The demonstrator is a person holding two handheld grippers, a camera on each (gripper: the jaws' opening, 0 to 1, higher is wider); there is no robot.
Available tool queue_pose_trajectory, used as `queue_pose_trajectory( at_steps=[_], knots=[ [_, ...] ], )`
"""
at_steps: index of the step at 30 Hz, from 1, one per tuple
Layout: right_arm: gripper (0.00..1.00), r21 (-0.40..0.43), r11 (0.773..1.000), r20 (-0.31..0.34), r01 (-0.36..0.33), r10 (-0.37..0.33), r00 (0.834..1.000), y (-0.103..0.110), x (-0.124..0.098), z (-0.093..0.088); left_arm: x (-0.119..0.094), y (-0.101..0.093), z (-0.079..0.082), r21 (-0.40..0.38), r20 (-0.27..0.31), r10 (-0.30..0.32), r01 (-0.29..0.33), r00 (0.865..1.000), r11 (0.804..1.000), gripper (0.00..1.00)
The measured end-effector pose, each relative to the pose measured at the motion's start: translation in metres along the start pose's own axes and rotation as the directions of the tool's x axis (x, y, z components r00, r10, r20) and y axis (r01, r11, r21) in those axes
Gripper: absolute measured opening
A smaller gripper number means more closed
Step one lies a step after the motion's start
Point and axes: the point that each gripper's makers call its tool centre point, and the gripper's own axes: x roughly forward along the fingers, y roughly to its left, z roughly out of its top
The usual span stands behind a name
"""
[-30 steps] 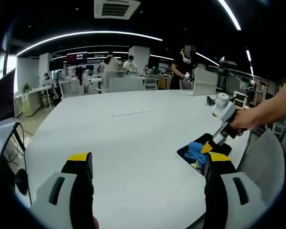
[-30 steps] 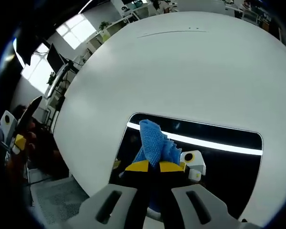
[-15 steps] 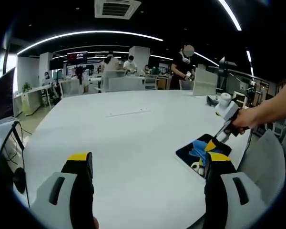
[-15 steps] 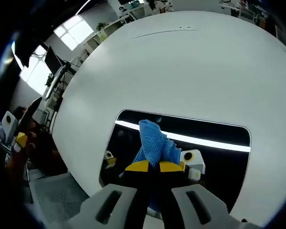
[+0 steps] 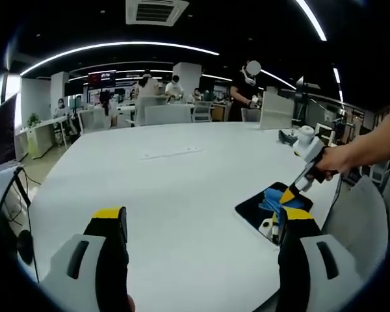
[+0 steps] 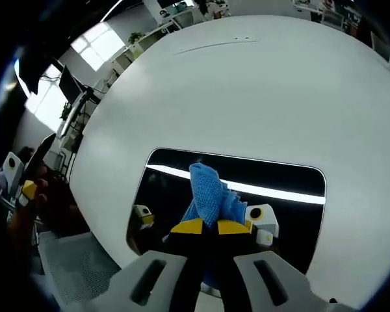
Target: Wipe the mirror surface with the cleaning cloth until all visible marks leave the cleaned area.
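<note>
Right gripper [image 6: 205, 227] is clamped on the blue cleaning cloth [image 6: 210, 192], pressing it to the rectangular mirror [image 6: 292, 201], which lies flat near the white table's [image 6: 247, 97] edge. Left gripper [image 5: 201, 224] hangs open over bare tabletop, holding nothing. To wipe well: keep the cloth flat on the glass and work overlapping strokes edge to edge. Marks are hard to judge against the dark reflection; possibly none remain. Compared with a second ago, the mirror sits further left in the right gripper view, so the cloth has travelled across it.
</note>
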Motion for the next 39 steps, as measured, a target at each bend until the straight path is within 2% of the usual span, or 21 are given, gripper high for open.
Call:
queue_pose_trajectory(
  at_steps=[9, 19, 29, 39],
  knots=[
    [0.00, 0.009, 1.000, 0.006, 0.023, -0.023, 1.000, -0.023, -0.010, -0.003, -0.004, -0.002, -0.005, 0.007, -0.014, -0.001, 0.001, 1.000, 1.000, 0.96],
    [0.00, 0.024, 0.999, 0.014, 0.033, -0.033, 0.999, -0.038, -0.017, -0.006, -0.007, -0.007, -0.005, 0.026, -0.027, -0.015, 0.016, 1.000, 1.000, 0.97],
    [0.00, 0.055, 0.997, 0.022, 0.057, -0.058, 0.998, -0.063, -0.028, -0.011, -0.003, -0.017, -0.016, 0.046, -0.073, -0.043, 0.047, 0.996, 0.998, 0.97],
    [0.00, 0.068, 0.995, 0.023, 0.071, -0.073, 0.997, -0.073, -0.033, -0.013, -0.001, -0.021, -0.015, 0.054, -0.076, -0.059, 0.063, 0.995, 0.997, 0.97]
  ],
)
